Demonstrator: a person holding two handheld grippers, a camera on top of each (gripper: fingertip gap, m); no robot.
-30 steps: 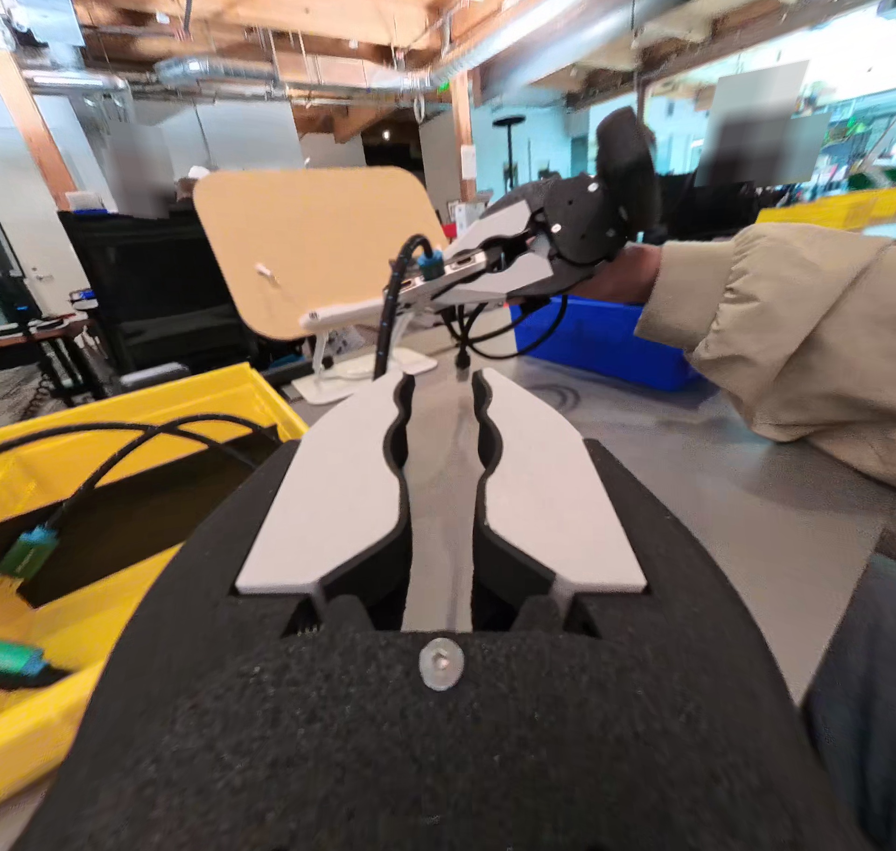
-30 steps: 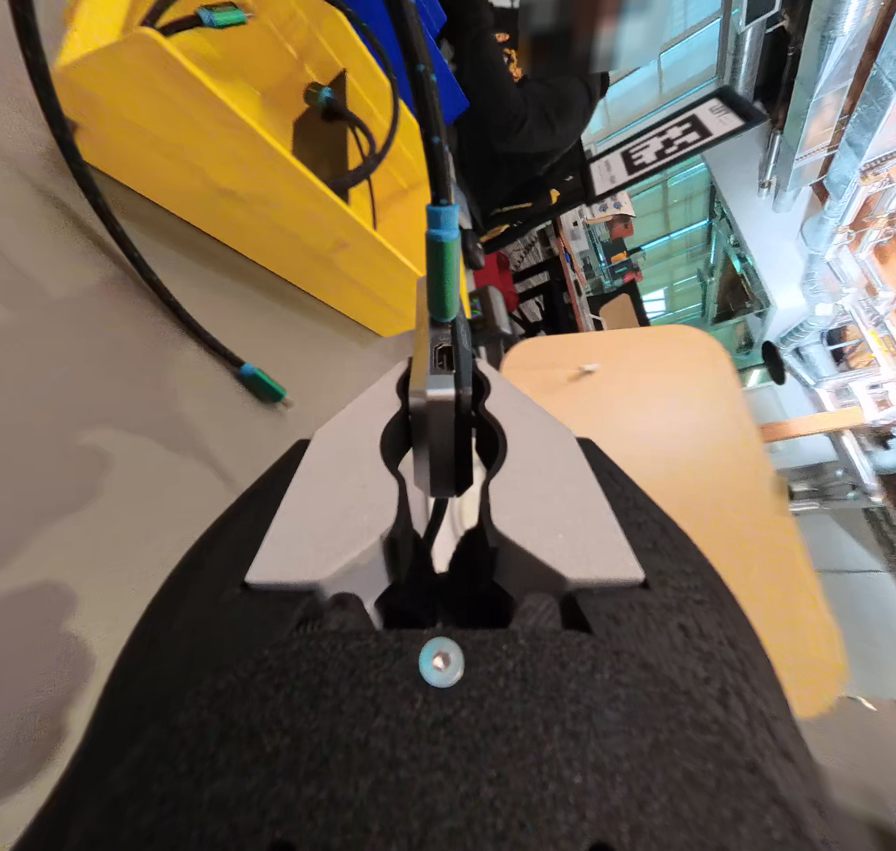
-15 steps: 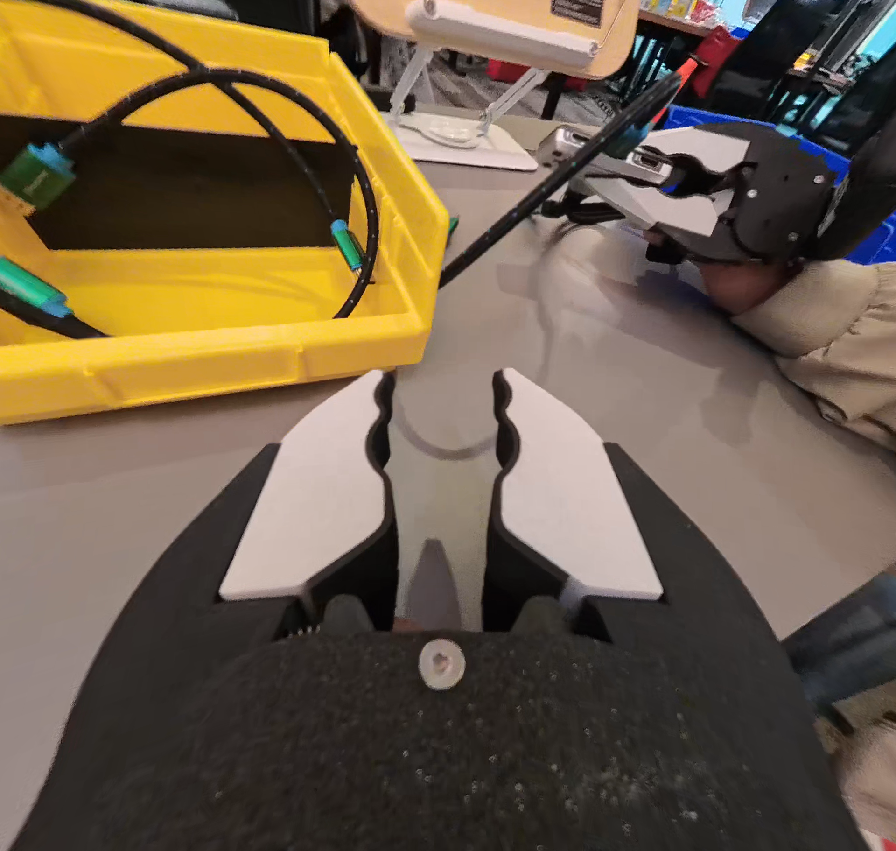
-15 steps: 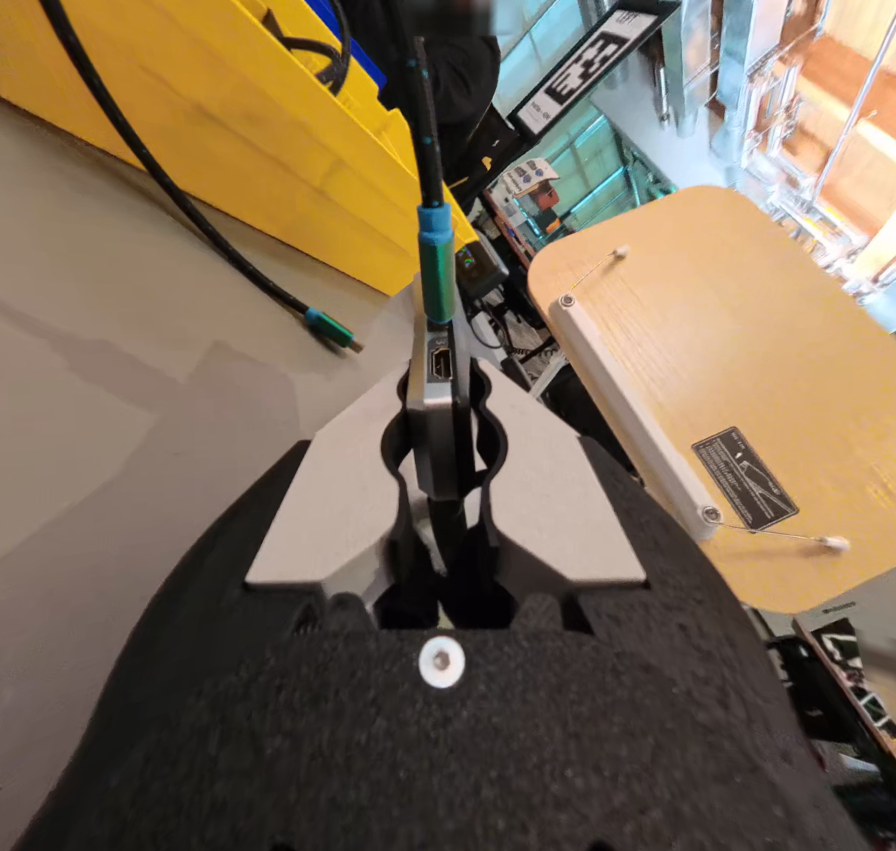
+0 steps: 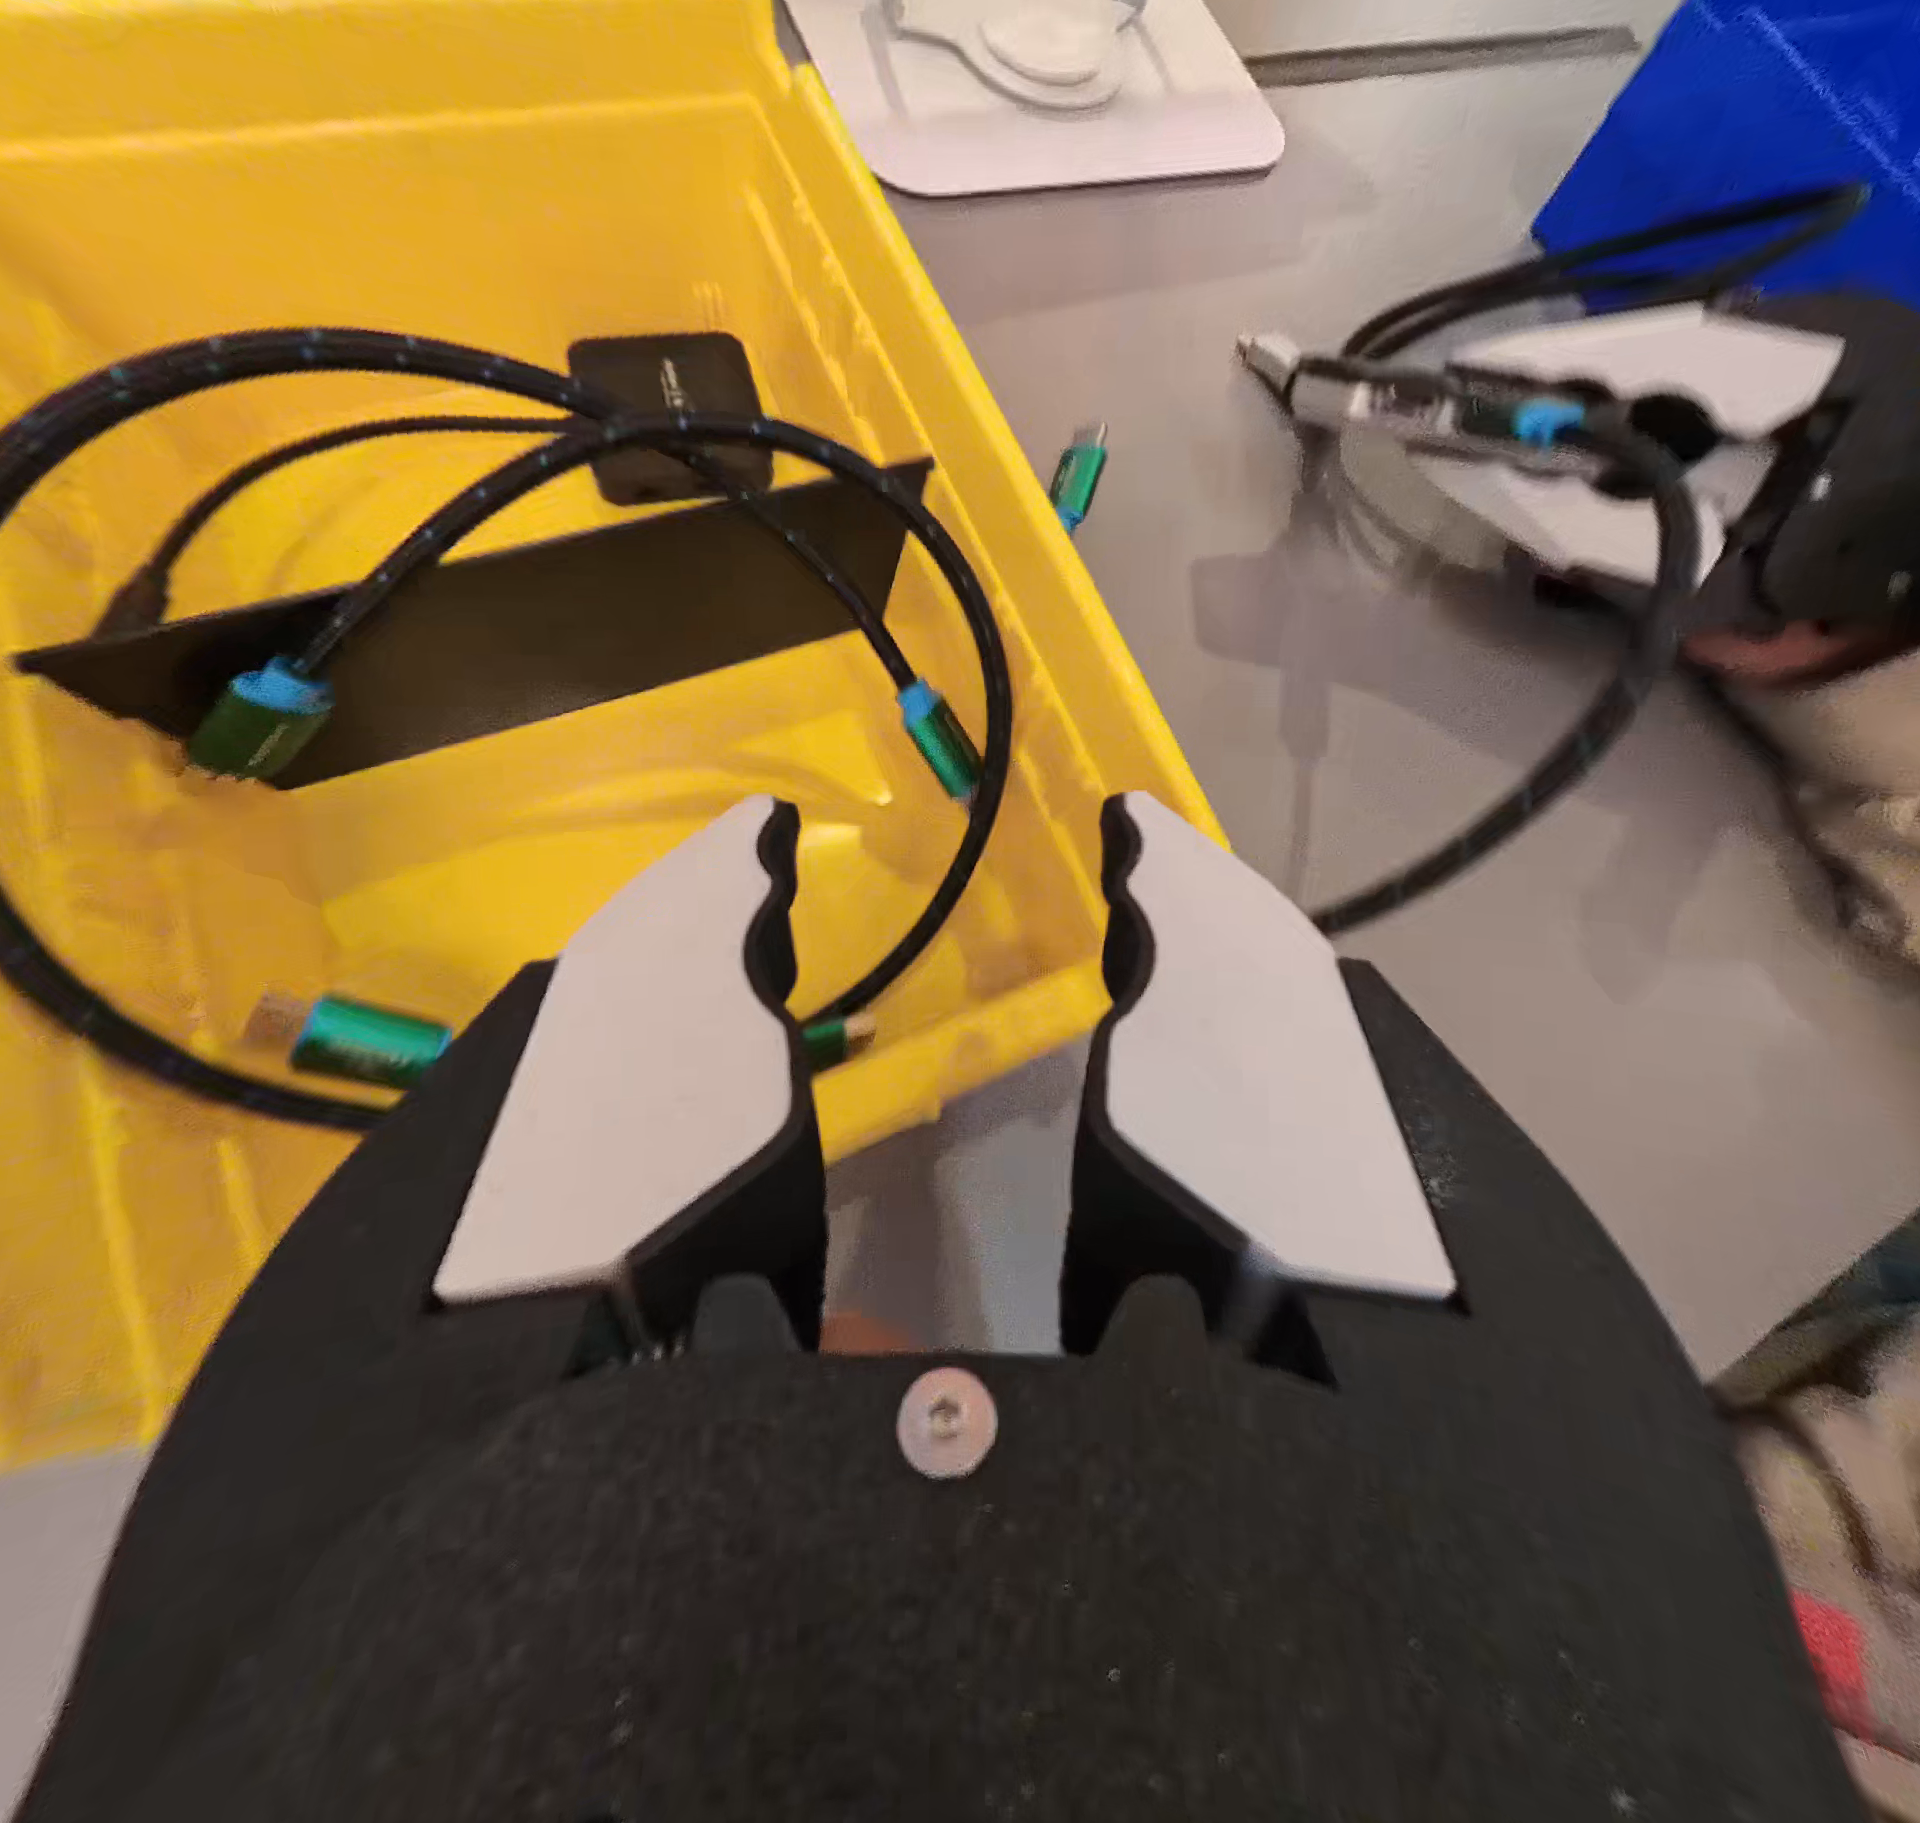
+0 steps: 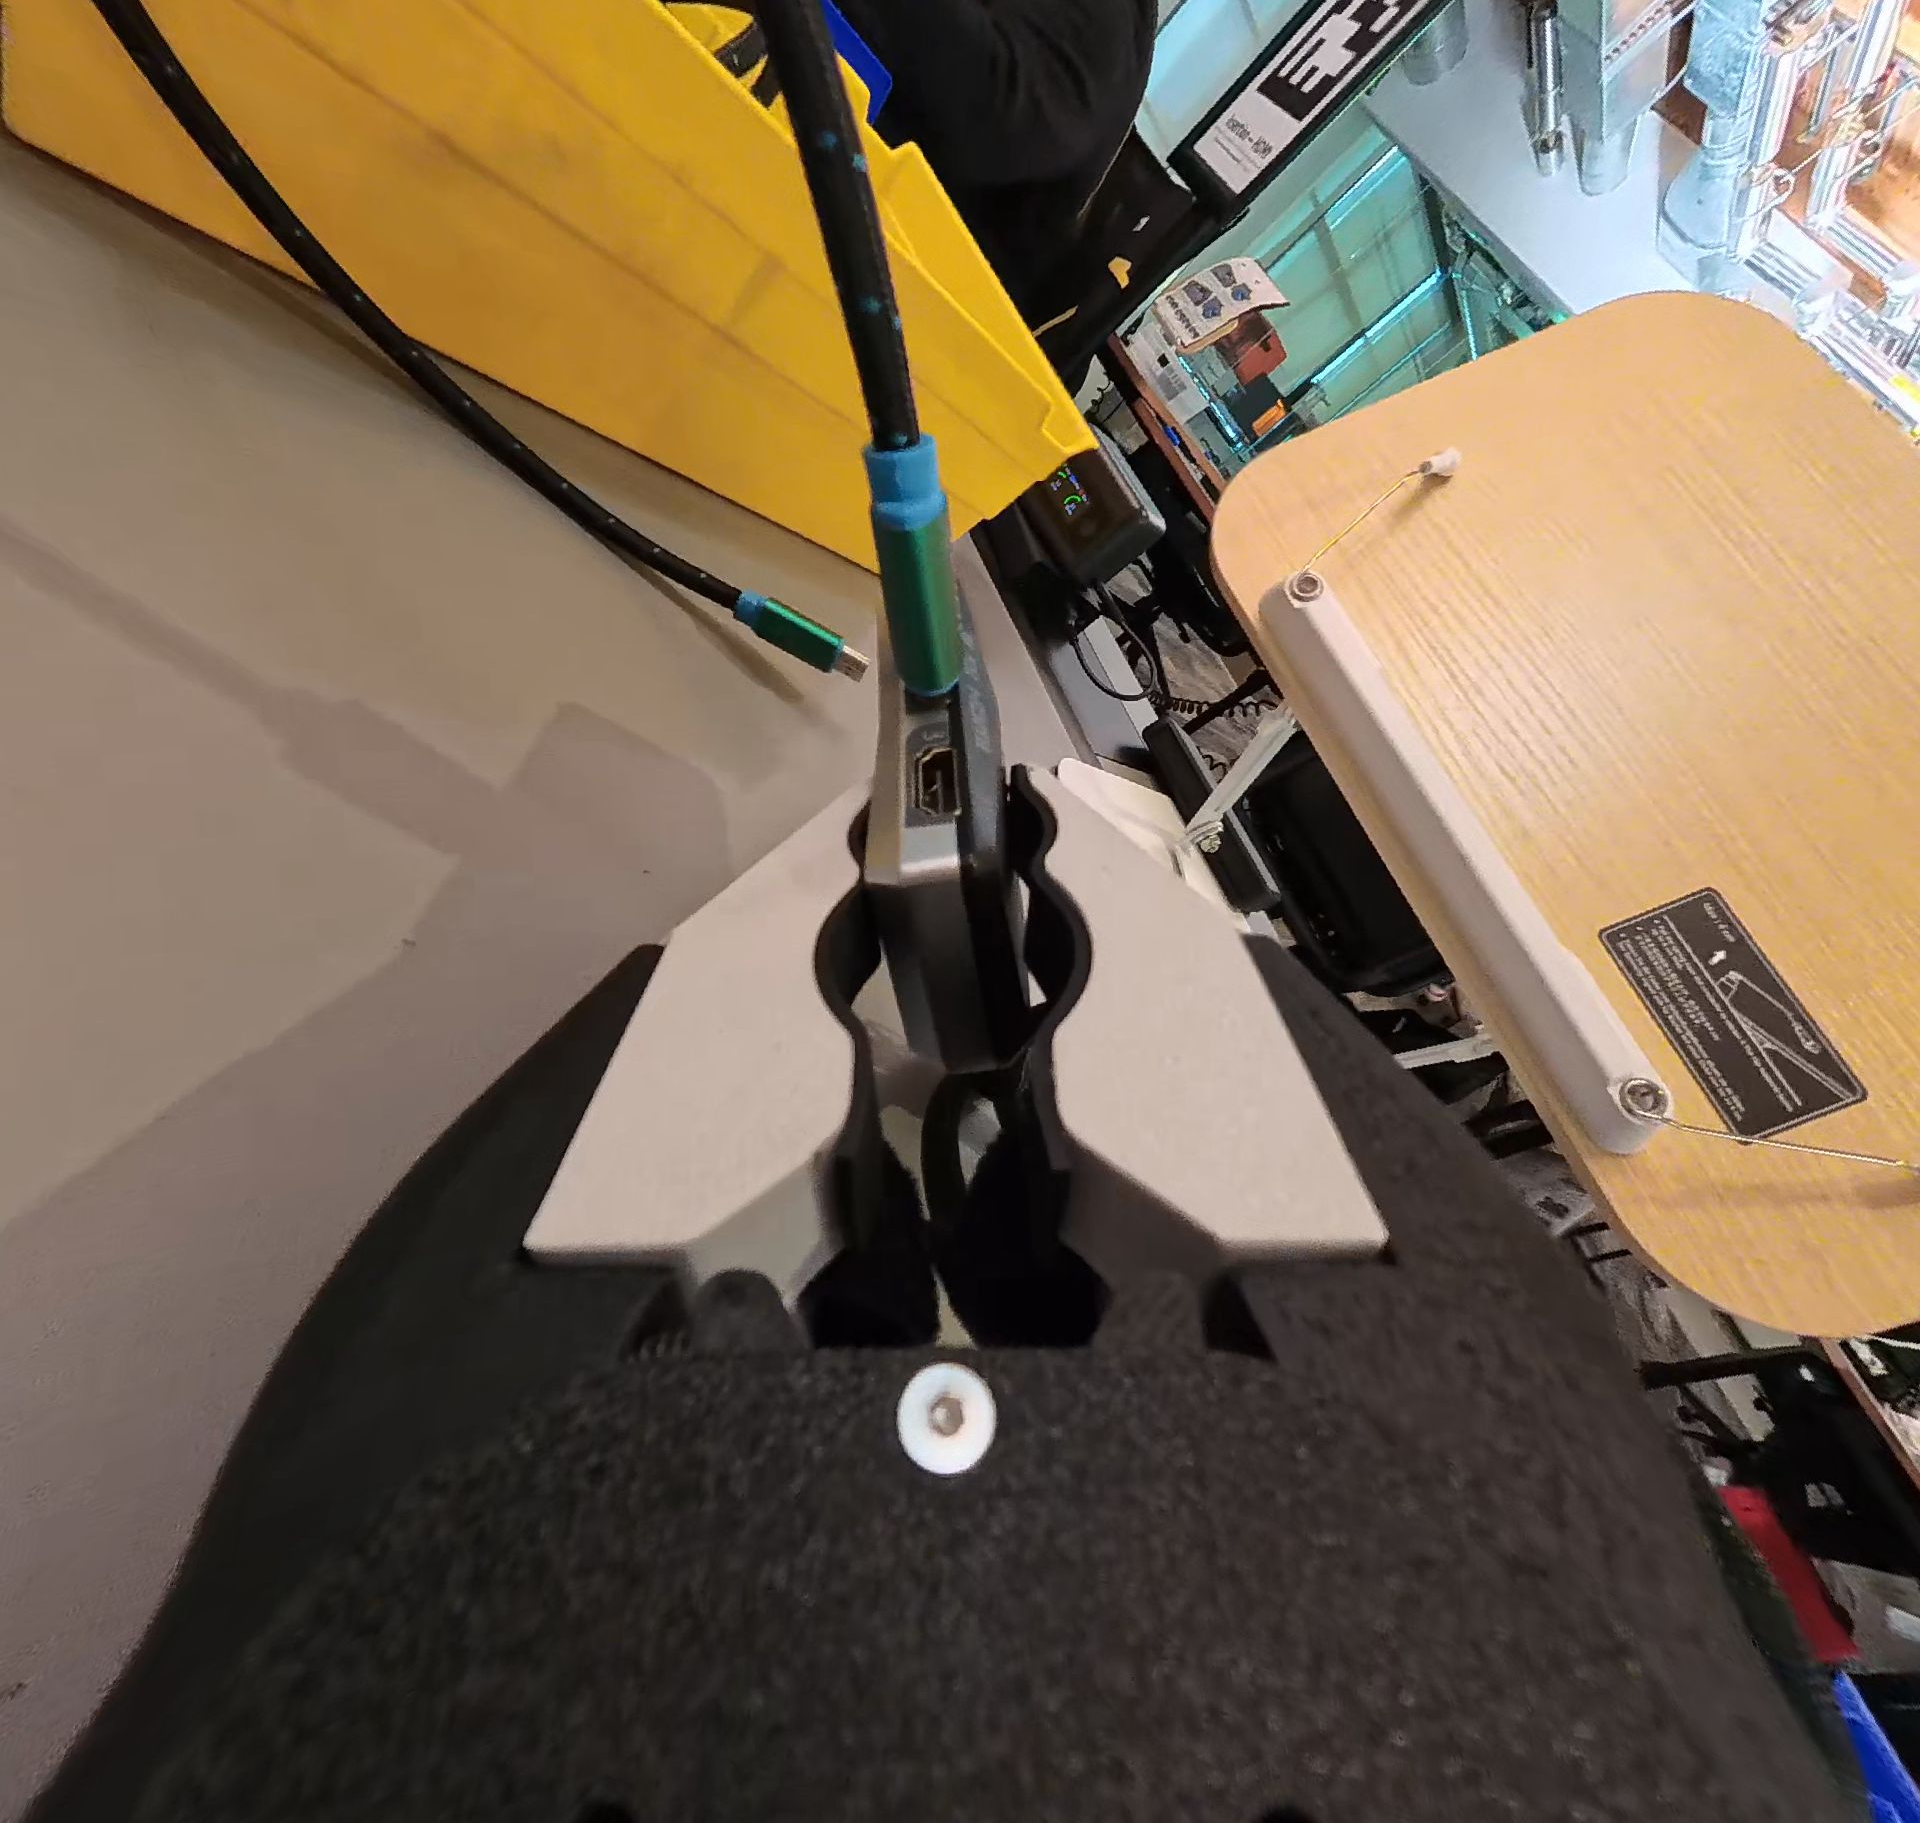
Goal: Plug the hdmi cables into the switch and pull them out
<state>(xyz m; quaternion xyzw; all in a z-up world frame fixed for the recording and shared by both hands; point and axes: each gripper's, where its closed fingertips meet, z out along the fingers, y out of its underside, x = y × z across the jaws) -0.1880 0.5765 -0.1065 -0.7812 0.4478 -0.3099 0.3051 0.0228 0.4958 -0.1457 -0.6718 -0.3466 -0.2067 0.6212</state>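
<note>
My left gripper [image 5: 945,823] is open and empty, over the front right corner of the yellow bin [image 5: 436,173]. In the bin lie several black braided HDMI cables with green plugs [image 5: 940,739] and a small black box [image 5: 665,412]. My right gripper [image 6: 940,797] is shut on a grey switch [image 6: 925,900], held edge-up above the table. One green plug [image 6: 914,599] sits in the switch's upper port; the port below it [image 6: 933,776] is empty. That cable's other plug [image 6: 800,635] lies loose on the table. The left wrist view shows the right gripper [image 5: 1662,443] holding the switch [image 5: 1371,402].
A wooden board on a white stand [image 6: 1558,734] is at the back; its white base [image 5: 1039,80] stands behind the bin. A blue bin [image 5: 1766,111] is at the far right. A beige sleeve [image 5: 1860,838] rests on the grey table [image 5: 1455,1046]. About 25 cm separates my left fingertips from my right.
My left gripper has tipped down and swung left over the yellow bin, and its jaws have opened wider. My right gripper has come lower, still gripping the switch.
</note>
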